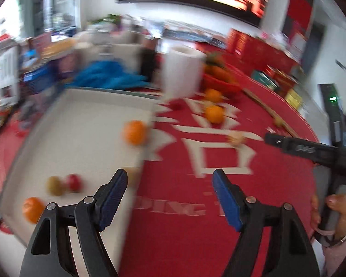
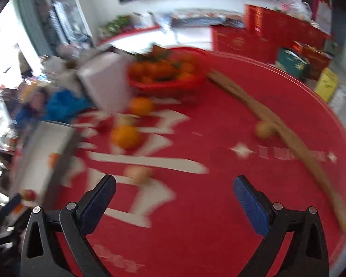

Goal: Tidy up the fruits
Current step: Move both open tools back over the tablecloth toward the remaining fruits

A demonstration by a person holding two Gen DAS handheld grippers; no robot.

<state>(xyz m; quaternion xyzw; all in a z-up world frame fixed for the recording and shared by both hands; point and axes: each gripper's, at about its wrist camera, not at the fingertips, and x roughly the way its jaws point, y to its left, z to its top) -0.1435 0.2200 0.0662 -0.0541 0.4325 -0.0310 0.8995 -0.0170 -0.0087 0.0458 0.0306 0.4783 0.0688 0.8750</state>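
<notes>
Orange fruit [image 1: 135,135] sits on the white tray [image 1: 85,124], near its edge, with a red apple [image 1: 74,182] and a greenish one (blurred) nearer me. More oranges [image 2: 125,136] lie on the red tablecloth [image 2: 207,207]. My left gripper [image 1: 170,198] and right gripper [image 2: 174,204] both gape wide, holding nothing.

Fruit [image 1: 135,135] on white tray [image 1: 85,124]
</notes>
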